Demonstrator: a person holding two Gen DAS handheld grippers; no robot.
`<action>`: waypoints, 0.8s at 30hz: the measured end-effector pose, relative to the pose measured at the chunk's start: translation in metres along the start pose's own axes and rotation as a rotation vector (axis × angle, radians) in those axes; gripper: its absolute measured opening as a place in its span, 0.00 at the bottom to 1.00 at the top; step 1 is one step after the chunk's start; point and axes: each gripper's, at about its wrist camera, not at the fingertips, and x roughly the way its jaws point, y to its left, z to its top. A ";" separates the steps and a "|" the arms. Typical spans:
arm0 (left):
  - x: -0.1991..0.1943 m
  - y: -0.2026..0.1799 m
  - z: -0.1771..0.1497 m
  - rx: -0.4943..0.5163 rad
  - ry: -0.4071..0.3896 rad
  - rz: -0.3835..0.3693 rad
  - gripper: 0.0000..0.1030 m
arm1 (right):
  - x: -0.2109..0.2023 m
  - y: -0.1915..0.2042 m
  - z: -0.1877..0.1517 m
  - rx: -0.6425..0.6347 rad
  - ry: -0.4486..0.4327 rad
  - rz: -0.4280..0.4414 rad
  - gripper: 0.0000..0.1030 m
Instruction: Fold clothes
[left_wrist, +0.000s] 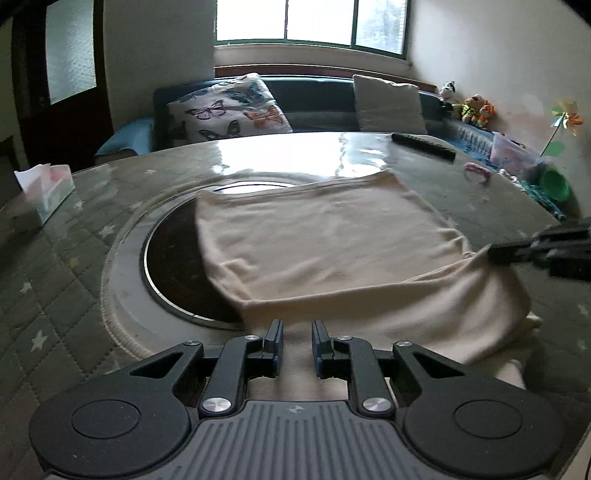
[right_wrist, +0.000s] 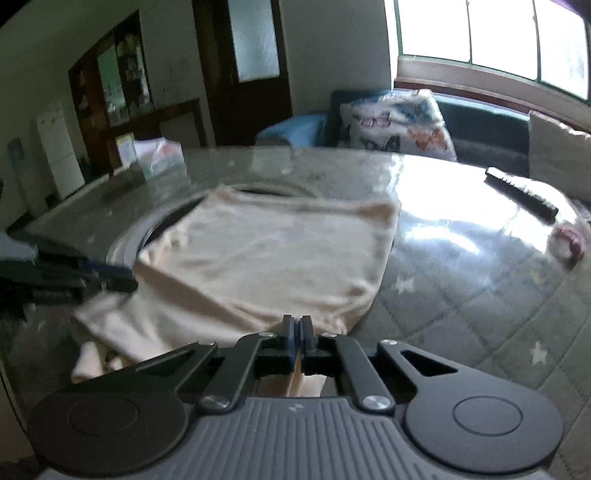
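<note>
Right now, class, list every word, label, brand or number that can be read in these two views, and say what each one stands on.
None can be read.
Left tongs body: a small embossed mark, no letters legible.
Tissue box: printed, but too blurred to read.
Remote control: buttons too small to read.
Cream garment: no print or label visible.

I can read no text, brand, number or sign in either wrist view. The only mark I can make out is a small pale emblem moulded on the grey ribbed housing (left_wrist: 293, 435) of each tool, with no letters. The tissue box (left_wrist: 48, 192) on the worktop is too blurred to read any print.
</note>
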 end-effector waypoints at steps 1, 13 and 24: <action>0.001 0.002 -0.001 -0.001 0.004 0.005 0.18 | 0.000 -0.001 0.002 0.001 -0.004 -0.008 0.02; -0.005 -0.009 0.013 0.058 -0.054 -0.026 0.18 | -0.007 0.003 0.004 -0.040 -0.026 -0.031 0.07; 0.031 -0.026 0.016 0.108 -0.016 -0.052 0.20 | 0.017 0.021 -0.003 -0.099 0.049 0.064 0.20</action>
